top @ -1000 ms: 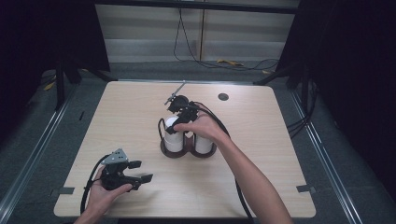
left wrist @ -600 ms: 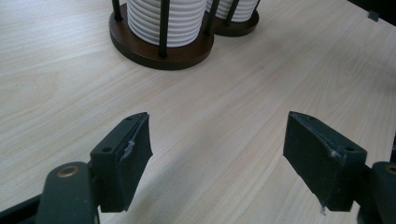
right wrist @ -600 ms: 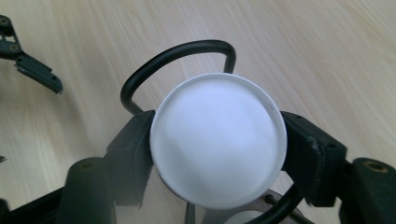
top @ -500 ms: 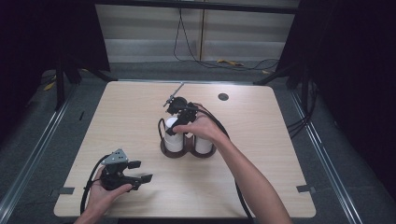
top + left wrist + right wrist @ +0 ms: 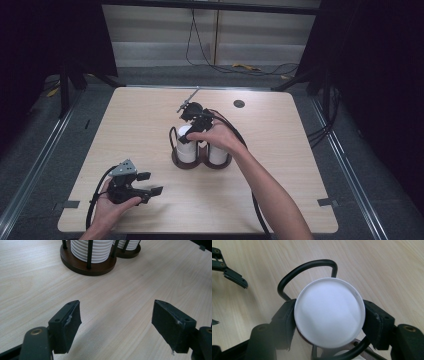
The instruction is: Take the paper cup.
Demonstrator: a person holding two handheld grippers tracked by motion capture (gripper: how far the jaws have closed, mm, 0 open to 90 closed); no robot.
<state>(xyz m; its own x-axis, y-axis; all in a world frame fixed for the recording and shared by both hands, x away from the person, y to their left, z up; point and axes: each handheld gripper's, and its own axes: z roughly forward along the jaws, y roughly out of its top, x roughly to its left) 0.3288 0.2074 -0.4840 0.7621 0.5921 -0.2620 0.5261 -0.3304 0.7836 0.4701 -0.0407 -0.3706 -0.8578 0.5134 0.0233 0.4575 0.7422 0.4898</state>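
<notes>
The right tongs (image 5: 329,325), just closing, are clasping one white ribbed paper cup stack (image 5: 329,315). Two such stacks are sitting in the dark wooden holder (image 5: 200,162) on the counter (image 5: 280,150). The left tongs (image 5: 116,322) are gaping, holding nothing.

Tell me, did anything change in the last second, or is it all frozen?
Almost nothing moved. The right gripper has just been closing its jaws, and they now sit against the sides of the top white cup in the left stack of the holder. The left gripper stayed open, resting low over the table, and both hands kept their places.
</notes>
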